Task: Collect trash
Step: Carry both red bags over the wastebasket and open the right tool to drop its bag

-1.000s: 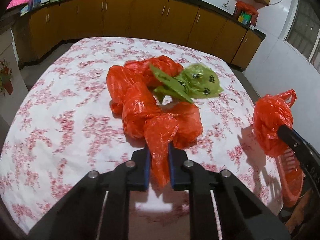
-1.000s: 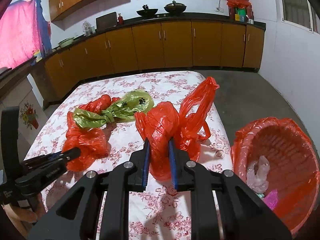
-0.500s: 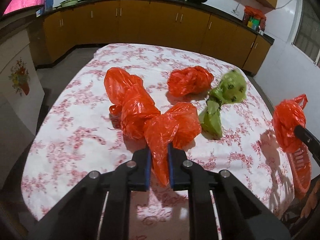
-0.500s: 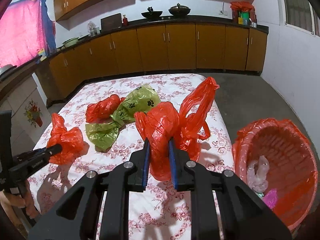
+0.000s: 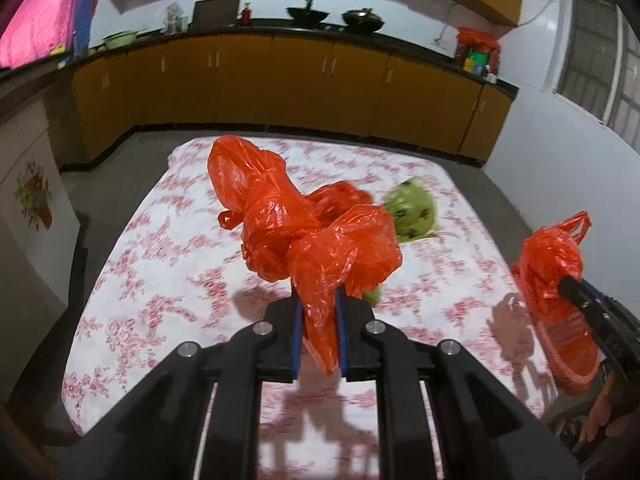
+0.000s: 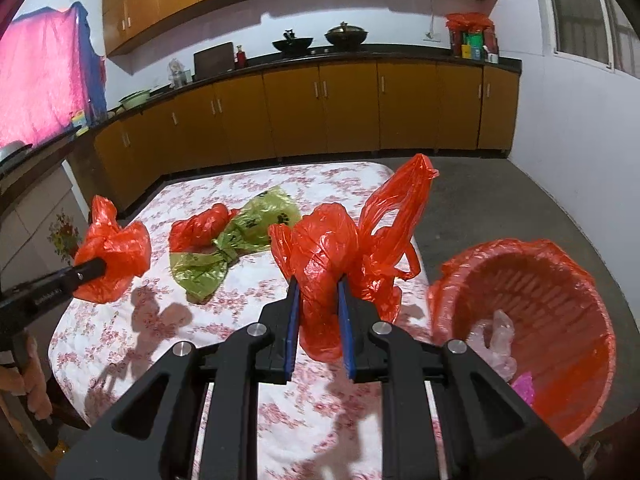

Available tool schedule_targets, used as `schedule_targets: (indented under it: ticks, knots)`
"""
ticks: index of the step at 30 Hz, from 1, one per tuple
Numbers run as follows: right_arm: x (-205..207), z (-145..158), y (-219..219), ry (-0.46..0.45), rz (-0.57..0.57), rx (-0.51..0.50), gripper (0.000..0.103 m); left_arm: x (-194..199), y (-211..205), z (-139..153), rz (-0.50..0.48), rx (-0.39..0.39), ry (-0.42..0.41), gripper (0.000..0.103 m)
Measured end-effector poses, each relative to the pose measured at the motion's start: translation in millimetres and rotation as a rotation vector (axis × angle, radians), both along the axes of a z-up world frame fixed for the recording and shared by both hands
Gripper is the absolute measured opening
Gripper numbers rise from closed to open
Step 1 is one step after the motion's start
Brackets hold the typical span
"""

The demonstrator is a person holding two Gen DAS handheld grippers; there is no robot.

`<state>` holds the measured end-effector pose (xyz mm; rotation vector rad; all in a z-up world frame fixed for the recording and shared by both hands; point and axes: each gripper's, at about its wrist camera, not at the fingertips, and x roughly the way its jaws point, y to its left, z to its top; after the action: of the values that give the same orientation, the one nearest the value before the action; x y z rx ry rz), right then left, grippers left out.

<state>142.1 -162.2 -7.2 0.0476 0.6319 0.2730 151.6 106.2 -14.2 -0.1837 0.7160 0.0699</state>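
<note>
My left gripper is shut on a crumpled red plastic bag and holds it above the floral table. It also shows in the right wrist view at the left. My right gripper is shut on another red plastic bag, held above the table's right side; it shows at the right of the left wrist view. A green paw-print bag and a small red bag lie on the table. A red basket with a red liner stands right of the table.
The basket holds clear and pink scraps. Orange kitchen cabinets line the far wall. A white cabinet with a flower picture stands left of the table. Grey floor lies between table and cabinets.
My left gripper has lifted its red bag higher off the table and pulled back. The right gripper has risen slightly with its bag. The green and small red bags have stayed on the table.
</note>
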Motion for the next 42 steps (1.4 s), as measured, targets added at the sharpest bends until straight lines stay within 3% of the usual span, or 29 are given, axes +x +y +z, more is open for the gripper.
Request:
schedule_targets:
  ticks: [10,25,42]
  knots:
    - [-12.3,-1.6,-45.3,-0.003,-0.101,0.009,0.018,4.5,-61.9,16.7,-0.152,-0.007,-0.024,0.015]
    - [-23.4,-14.1,-125.1,0.023,-0.297,0.013,0.018,17.1,-150.6,6.0,-0.367,-0.027,-0.011,0.015]
    - [-21.7,-23.6,-171.8,0.050,-0.394,0.054,0.018,31.5,-227.7,-5.7,-0.552,-0.017,-0.003,0.015]
